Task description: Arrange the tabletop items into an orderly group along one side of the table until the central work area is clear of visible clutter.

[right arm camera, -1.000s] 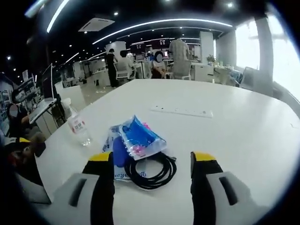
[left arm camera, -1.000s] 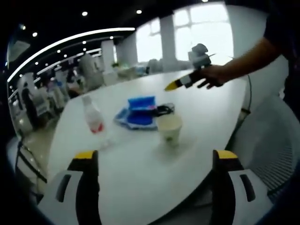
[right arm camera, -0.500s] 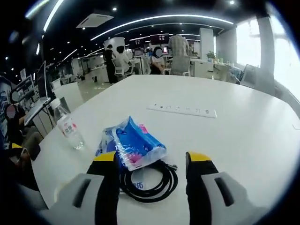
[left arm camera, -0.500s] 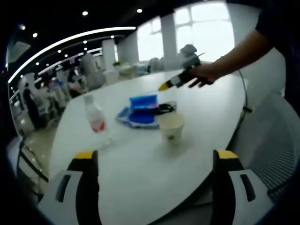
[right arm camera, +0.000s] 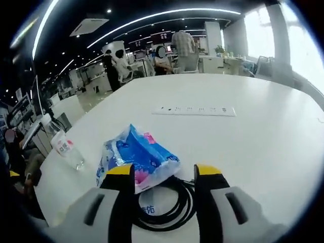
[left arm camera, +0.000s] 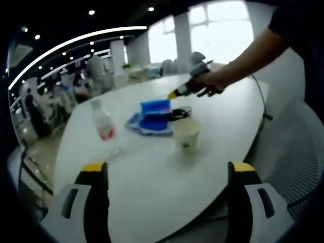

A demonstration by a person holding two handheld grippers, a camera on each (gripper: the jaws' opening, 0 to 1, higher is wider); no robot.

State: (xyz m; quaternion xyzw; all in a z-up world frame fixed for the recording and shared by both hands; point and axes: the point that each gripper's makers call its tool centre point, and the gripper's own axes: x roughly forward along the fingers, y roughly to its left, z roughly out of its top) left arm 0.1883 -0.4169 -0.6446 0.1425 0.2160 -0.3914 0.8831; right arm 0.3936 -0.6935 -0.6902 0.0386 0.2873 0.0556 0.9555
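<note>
So on the white oval table (left arm camera: 152, 172) there's a little cluster near the middle. A blue plastic tissue pack (right arm camera: 142, 158) lies flat, and in the right gripper view its long axis runs diagonally, with one end pointing up-left toward the bottle and the other down-right at the jaws. It sits on top of a second flat blue-and-white pack (right arm camera: 105, 161), with a coiled black cable (right arm camera: 169, 200) just beside it and partly tucked under its near end.

The clear plastic water bottle with a red label (left arm camera: 103, 124) stands upright, a bit apart from the packs. A pale paper cup (left arm camera: 186, 134) stands upright too, just in front of the pile in the left gripper view.

The right gripper (right arm camera: 163, 174) hangs low over the cable with its yellow-tipped jaws spread apart, holding nothing; the tissue pack's corner and the cable loop sit in the gap between them. I can't tell if it's touching anything. You can also see it in the left gripper view (left arm camera: 174, 94), held in a hand (left arm camera: 207, 83).

The left gripper (left arm camera: 164, 169) is wide open and empty, hovering over bare table well short of the cup.

A white power strip (right arm camera: 194, 110) lies flat farther back on the table.
</note>
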